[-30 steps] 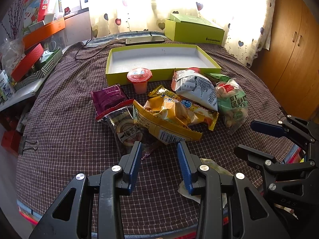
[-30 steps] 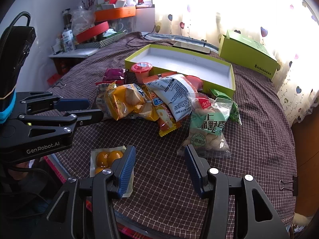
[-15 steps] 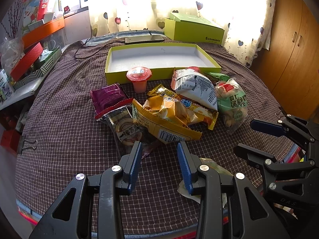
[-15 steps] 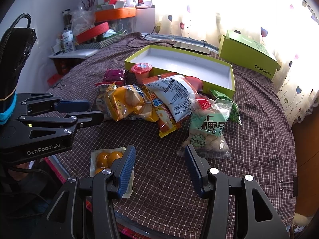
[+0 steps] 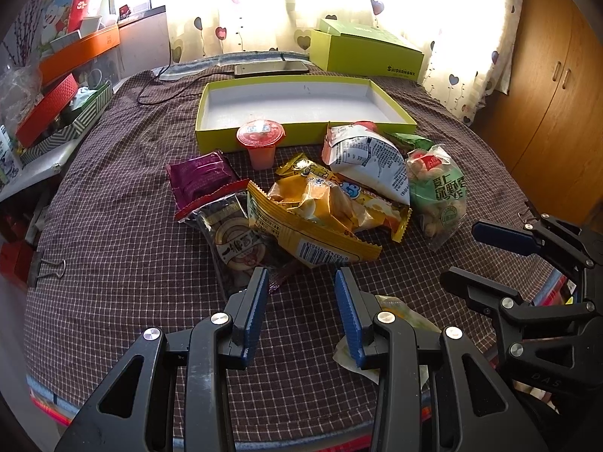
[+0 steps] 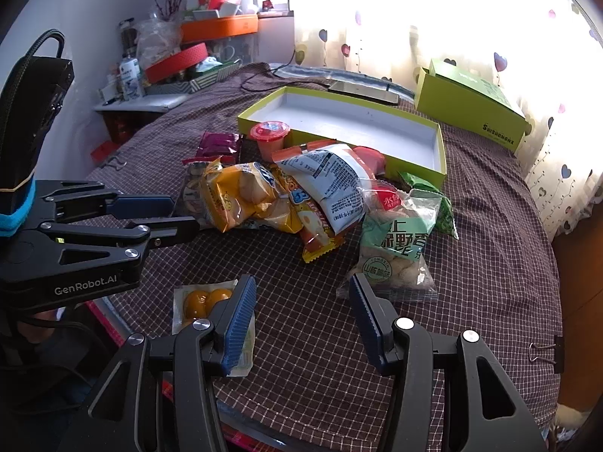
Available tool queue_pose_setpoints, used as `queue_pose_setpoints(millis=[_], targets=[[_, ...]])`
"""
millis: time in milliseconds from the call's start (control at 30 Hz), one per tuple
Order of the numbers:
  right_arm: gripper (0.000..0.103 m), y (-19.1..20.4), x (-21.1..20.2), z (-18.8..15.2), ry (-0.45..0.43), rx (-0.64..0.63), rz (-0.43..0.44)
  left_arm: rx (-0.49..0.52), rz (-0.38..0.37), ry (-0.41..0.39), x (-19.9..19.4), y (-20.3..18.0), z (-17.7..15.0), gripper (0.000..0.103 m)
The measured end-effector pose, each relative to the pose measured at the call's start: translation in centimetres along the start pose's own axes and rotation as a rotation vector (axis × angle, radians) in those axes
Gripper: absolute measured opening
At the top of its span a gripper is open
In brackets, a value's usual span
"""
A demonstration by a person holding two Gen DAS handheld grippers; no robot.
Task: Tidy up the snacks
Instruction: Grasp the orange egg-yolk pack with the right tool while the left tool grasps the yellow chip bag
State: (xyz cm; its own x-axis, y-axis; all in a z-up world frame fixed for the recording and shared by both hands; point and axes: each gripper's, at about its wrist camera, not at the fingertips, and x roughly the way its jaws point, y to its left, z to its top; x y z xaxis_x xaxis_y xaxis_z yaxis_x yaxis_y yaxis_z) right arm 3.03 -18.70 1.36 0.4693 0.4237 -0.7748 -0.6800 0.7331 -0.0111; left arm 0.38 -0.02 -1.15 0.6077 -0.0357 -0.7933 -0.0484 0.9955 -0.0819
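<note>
Both tools hung over the near edge of the checked tablecloth, nothing between the pads. Your left gripper had its jaws partly apart and empty; your right gripper stood wider, also empty.

Nearest lay the small clear pack of yellow sweets, flat on the cloth, just under your right tool's left finger. Judged the easiest first pick: come down over its edge, pinch the seam, not the contents.

Beyond it sat the heap: yellow snack bag, dark round-label packet partly under it, white printed bag on top, green-and-clear bag to the right, purple packet and red-lidded jelly cup behind. Bags overlapped, so you would have done best lifting the top ones first, gripping crimped ends.

Farthest, the open yellow-green tray lay empty, touching the heap's back: the likely destination. The cup looked tippable; take it upright.
</note>
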Motion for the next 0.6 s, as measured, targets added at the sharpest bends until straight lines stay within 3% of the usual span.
queue_pose_setpoints(millis=[300, 600], targets=[[0.051, 0.7, 0.1, -0.2, -0.005, -0.001, 0.043, -0.021, -0.008, 0.009, -0.2, 0.8, -0.2, 0.038], [0.055, 2.5, 1.5, -0.8, 0.029, -0.034, 0.149, -0.078, -0.042, -0.011, -0.7, 2.6, -0.6, 0.038]])
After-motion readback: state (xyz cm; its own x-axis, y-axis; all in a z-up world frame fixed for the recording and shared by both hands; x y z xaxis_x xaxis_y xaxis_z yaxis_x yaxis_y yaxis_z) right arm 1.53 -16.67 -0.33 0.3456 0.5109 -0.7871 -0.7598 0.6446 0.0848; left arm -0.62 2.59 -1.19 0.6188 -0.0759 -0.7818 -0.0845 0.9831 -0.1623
